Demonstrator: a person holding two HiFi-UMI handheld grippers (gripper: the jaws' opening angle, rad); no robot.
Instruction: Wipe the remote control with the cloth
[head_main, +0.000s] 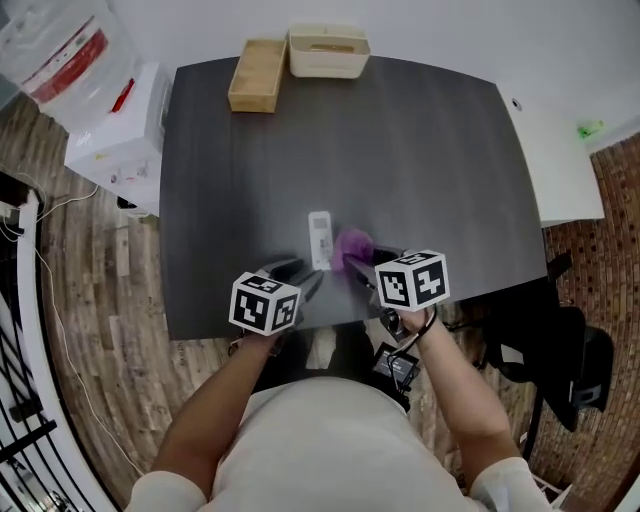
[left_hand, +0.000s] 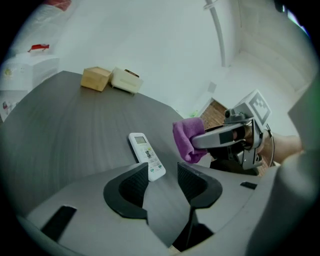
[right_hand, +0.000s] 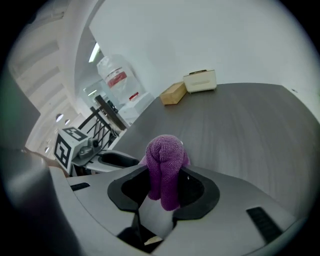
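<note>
My left tool (left_hand: 163, 171) stands open, the remote's (left_hand: 146, 155) near end just ahead of its left jaw. My right tool (right_hand: 165, 177) pinches the purple cloth (right_hand: 164, 162) just beside the remote, near the bench's (head_main: 420, 150) front edge. Open surface stretches to a wooden box (head_main: 257, 75) at the far edge.

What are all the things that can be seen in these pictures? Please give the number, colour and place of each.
flat rectangular table: one, dark grey, centre of the head view.
slim plastic remote control: one, white, on the table near its front edge.
folded towelling cloth: one, purple, just right of the remote control.
oblong wooden box: one, light brown, at the table's far edge.
shallow plastic tray: one, cream, right of the wooden box.
clear water jug: one, red label, upper left, off the table.
left gripper: one, grey, fingers apart, gripping nothing, by the remote control's near end.
right gripper: one, grey, fingers shut on the cloth.
</note>
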